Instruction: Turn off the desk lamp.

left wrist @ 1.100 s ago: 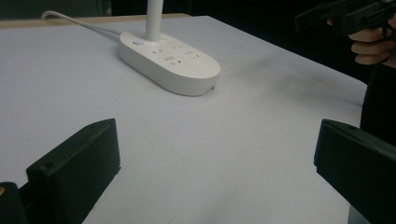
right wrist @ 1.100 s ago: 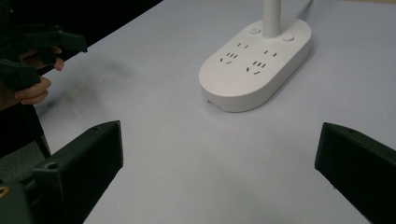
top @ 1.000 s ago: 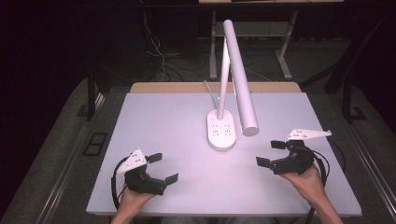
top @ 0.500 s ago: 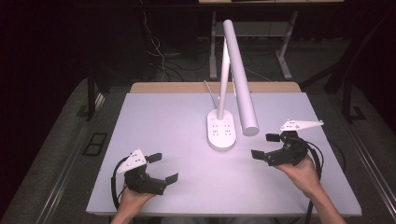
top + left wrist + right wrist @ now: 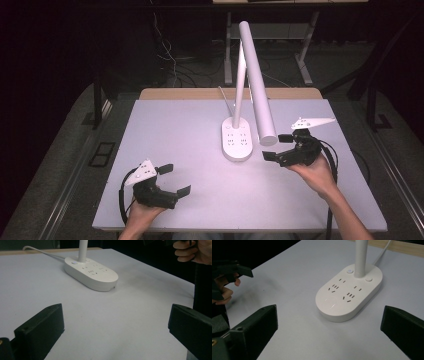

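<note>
A: Fingers on both grippers stand wide, nothing between them. Right gripper [image 5: 280, 146] hangs just off the lamp head's free end, raised above the worktop [image 5: 165, 130]. Left gripper [image 5: 175, 179] sits low near the front edge, well apart from the lamp.

B: Where exactly is the lamp?

A: Desk lamp base [image 5: 237, 140], a white oval with socket slots and two small buttons, stands right of centre on the worktop. Its post [image 5: 239, 85] rises from the far end of the base; the long tube head [image 5: 257, 85] slants down toward the person's right and ends above the worktop, just beside the right gripper. A white cable [image 5: 225, 97] runs off the back.

B: Why is the right one angled in like that?

A: My reading: the right gripper view looks straight at the base [image 5: 348, 295], framed between the two black fingers [image 5: 254, 327], so that hand seems lined up on the lamp, either the head's end or the base with its buttons. I can't tell which.

B: And the left?

A: Probably parked. Its view has the base [image 5: 91, 273] far ahead, open fingers [image 5: 40, 327] pointing across bare worktop, out of the way yet ready to steady the base if needed.
</note>
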Motion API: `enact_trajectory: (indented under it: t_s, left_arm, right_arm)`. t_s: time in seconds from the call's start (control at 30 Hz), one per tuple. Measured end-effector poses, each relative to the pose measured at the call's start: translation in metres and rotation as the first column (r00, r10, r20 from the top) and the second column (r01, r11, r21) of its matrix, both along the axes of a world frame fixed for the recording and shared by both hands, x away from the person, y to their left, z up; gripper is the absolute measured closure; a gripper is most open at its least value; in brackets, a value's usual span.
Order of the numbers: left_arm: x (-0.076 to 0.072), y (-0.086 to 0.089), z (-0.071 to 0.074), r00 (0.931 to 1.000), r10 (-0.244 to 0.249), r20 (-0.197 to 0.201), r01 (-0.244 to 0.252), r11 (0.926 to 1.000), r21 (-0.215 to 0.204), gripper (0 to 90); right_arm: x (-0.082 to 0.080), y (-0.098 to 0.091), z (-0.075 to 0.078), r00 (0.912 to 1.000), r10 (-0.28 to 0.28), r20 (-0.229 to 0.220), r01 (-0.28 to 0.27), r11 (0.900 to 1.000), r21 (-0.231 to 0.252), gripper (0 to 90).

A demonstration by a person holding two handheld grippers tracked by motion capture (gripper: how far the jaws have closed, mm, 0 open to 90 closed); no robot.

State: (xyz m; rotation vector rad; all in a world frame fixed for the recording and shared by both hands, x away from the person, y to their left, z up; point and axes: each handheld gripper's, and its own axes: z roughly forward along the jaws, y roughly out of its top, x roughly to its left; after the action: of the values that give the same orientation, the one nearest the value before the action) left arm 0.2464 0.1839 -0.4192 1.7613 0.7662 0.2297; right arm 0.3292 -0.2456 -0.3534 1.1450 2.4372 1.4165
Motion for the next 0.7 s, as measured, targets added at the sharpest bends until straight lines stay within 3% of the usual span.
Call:
enact_trajectory:
  t_s: [0.7]
  left_arm:
    - [0.000, 0.001, 0.000, 1.0000, -0.001, 0.000, 0.001, 1.0000, -0.001, 0.0]
  right_arm:
    - [0.036, 0.022, 0.010, 0.9998, 0.016, -0.007, -0.016, 0.9993, -0.034, 1.0]
